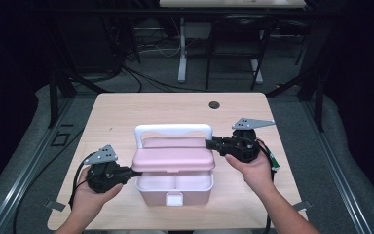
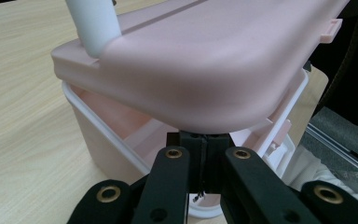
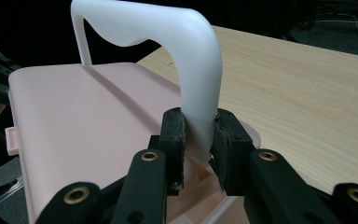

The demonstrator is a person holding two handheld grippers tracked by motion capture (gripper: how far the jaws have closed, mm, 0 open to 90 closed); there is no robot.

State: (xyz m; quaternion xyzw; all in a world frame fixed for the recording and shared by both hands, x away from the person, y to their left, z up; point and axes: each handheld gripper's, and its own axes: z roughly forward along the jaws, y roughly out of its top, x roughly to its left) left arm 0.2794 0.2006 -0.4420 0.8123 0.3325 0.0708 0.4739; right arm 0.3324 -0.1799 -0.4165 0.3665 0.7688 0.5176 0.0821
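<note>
Pink plastic box (image 1: 174, 189), rounded lid (image 1: 173, 159) half-raised; right tongs (image 3: 199, 140) clamp smooth white handle (image 3: 186, 56); left tongs (image 2: 204, 151) pinched shut under lid corner.

High view above; both gripper views close, opposite ends of pink box (image 1: 173, 168), perhaps.

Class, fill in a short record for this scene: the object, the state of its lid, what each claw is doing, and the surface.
object: pink box with white handle
lid: lid part raised, box open at front
left claw: left claw shut, tips under the lid's edge
right claw: right claw shut on handle
surface: wooden table
</note>
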